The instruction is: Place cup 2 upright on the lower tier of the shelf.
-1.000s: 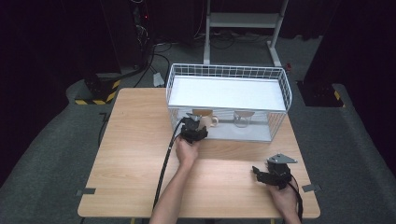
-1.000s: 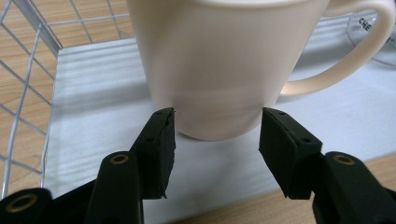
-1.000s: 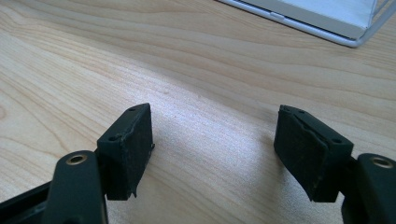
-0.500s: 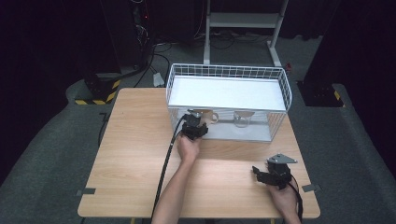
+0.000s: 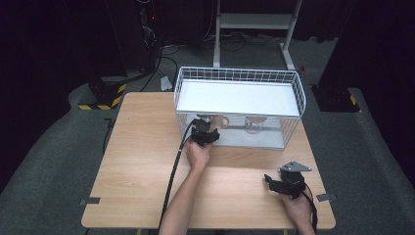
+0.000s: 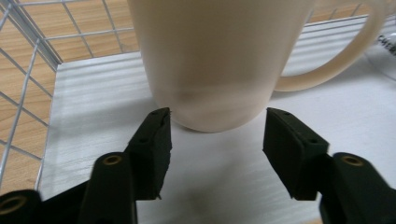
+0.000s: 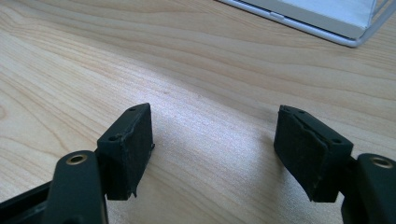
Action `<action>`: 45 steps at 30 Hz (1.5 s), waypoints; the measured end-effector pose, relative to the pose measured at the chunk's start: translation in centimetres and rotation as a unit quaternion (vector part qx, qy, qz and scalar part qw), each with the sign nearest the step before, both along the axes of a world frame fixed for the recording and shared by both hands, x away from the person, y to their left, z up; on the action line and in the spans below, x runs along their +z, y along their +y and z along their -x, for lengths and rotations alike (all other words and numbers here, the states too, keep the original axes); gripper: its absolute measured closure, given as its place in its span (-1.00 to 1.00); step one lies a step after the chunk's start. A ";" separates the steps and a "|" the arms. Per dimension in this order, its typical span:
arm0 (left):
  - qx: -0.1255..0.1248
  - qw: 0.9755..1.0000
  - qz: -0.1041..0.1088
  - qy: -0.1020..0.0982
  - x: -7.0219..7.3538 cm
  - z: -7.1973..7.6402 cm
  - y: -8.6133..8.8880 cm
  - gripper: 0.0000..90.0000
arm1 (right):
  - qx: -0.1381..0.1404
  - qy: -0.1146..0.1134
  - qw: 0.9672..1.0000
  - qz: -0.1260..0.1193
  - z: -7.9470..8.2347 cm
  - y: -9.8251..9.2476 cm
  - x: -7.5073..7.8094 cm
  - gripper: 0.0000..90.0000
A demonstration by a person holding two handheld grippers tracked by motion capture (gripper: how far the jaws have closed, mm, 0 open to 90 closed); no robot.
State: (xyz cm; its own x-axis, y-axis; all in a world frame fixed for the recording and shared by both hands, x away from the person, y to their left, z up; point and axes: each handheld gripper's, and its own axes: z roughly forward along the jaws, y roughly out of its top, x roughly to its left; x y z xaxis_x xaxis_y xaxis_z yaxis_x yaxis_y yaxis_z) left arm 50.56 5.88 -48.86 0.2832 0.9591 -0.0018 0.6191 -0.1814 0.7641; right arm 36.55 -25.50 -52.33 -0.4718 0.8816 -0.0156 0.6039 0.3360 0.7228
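A cream mug (image 5: 218, 120) stands on the lower white shelf of a wire rack (image 5: 239, 74), its handle to the right. My left gripper (image 5: 207, 124) is open at the rack's front, just short of the mug. In the left gripper view the mug (image 6: 215, 60) rises close ahead of the left gripper (image 6: 217, 126), a black jaw at either side of its base, neither touching it. My right gripper (image 5: 268, 179) rests open on the table near the front right. The right gripper (image 7: 215, 116) has only bare wood between its jaws.
A clear glass (image 5: 254, 125) stands on the same lower shelf, right of the mug, and its edge (image 6: 386, 44) shows beyond the handle. The rack's upper white shelf (image 5: 240, 97) overhangs both. The wooden table (image 5: 142, 147) is bare on its left half. The rack's corner (image 7: 327, 18) lies ahead of the right gripper.
The left gripper has edged slightly forward toward the mug. The right gripper has stayed where it was.
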 end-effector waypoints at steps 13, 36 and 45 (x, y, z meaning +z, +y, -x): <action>-0.022 0.999 0.024 0.004 0.7 1.6 0.6 -0.24 | 0.000 0.000 1.000 0.000 0.0 0.0 0.0 -0.37; -0.070 0.997 0.031 -0.013 2.1 4.4 0.8 -0.29 | -0.001 0.001 1.000 -0.001 0.0 0.0 0.0 -0.37; -0.080 0.996 0.038 -0.021 2.6 5.3 1.2 -0.32 | -0.001 0.001 1.000 -0.001 0.0 0.0 0.0 -0.37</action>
